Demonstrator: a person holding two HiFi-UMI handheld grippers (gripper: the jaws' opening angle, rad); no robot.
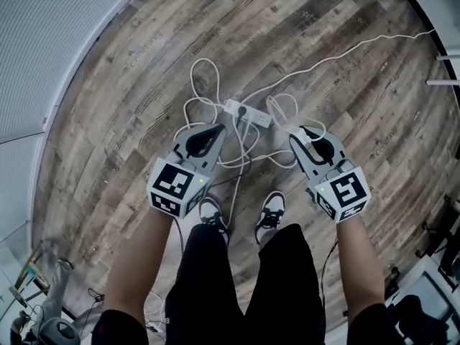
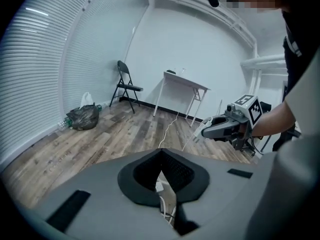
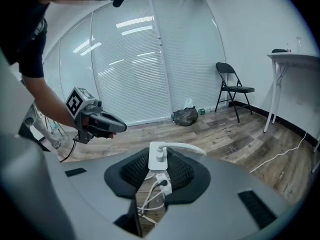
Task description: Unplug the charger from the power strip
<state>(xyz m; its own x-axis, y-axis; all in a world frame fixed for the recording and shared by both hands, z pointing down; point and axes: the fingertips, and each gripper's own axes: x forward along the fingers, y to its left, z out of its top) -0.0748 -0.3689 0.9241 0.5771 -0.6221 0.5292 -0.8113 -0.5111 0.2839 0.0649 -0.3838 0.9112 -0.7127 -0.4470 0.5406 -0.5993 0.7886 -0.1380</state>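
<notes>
A white power strip (image 1: 248,113) lies on the wood floor among looped white cables (image 1: 207,85), far below both grippers. My right gripper (image 1: 299,134) (image 3: 156,170) is shut on the white charger (image 3: 158,158), whose cable curves off to the right. The charger stands clear of the strip, which shows through the jaw gap (image 3: 162,183). My left gripper (image 1: 218,129) (image 2: 161,159) is shut with nothing between its jaws, level with the right one and to its left. In each gripper view the other gripper also shows, the left gripper (image 3: 97,121) and the right gripper (image 2: 220,129).
The person's shoes (image 1: 212,210) stand just behind the cables. A folding chair (image 2: 126,81), a white table (image 2: 185,81) and a black bag (image 2: 84,116) line the far wall. Window blinds (image 1: 43,42) run along the left.
</notes>
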